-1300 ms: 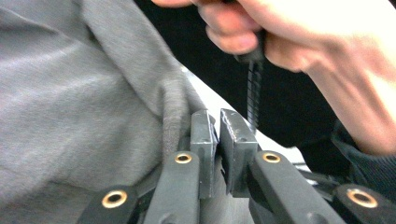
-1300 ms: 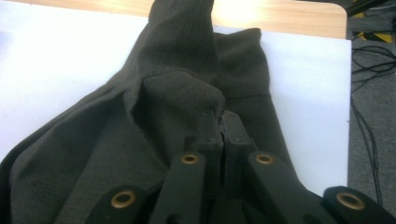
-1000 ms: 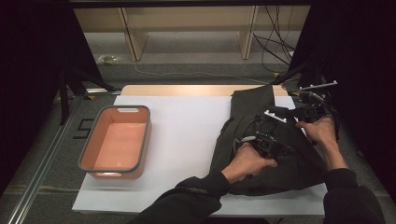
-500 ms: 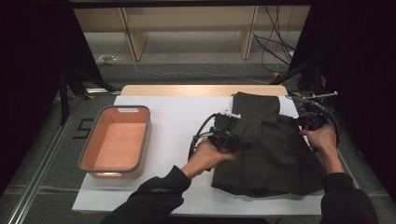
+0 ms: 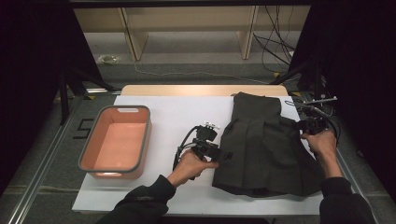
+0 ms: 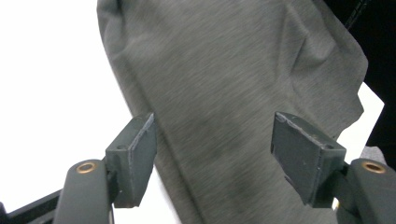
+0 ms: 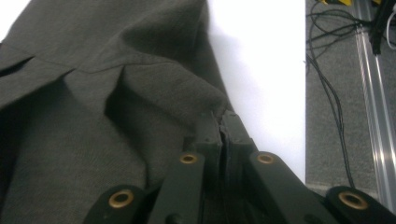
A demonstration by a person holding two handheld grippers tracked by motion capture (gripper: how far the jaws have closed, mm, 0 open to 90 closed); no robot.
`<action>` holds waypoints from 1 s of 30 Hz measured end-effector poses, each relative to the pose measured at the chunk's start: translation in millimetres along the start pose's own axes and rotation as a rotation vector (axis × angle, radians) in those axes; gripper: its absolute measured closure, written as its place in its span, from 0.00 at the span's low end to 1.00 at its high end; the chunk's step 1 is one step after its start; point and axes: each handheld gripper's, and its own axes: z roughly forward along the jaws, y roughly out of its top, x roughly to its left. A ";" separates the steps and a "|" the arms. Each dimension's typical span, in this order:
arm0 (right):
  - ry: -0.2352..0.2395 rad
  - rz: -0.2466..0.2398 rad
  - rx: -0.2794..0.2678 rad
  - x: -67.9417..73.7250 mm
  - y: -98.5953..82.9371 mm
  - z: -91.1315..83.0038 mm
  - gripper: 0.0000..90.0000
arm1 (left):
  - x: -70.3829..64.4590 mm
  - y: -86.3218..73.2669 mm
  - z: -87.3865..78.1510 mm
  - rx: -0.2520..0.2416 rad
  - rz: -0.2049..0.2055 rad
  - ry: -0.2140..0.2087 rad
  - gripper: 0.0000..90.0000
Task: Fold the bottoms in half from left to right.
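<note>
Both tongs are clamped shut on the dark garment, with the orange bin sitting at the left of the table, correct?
Not quite. The left tongs are open, jaws spread over the dark garment, as the left gripper view shows. The right tongs are shut on its edge, and the orange bin is at the left.

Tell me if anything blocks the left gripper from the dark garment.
Nothing visible does. The left gripper hangs open at the dark garment's left edge, cloth directly between its fingers. The right gripper already pinches the right edge.

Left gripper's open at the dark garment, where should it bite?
Take the garment's near left edge, where the left gripper already straddles it. Come in from the table's bare left side, low: that edge lies flat and free, while the right gripper pinches the far edge.
</note>
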 end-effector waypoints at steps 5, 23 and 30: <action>-0.001 0.031 -0.004 -4.0 -5.0 9.3 0.97 | 2.3 -3.8 4.6 0.012 -0.017 0.003 0.29; 0.053 0.039 -0.032 6.6 -31.9 -12.3 0.51 | 24.9 -24.0 37.3 0.123 -0.090 0.015 0.19; 0.017 0.002 0.013 6.5 -49.7 -14.6 0.46 | 20.4 -29.5 44.8 0.173 -0.073 0.003 0.26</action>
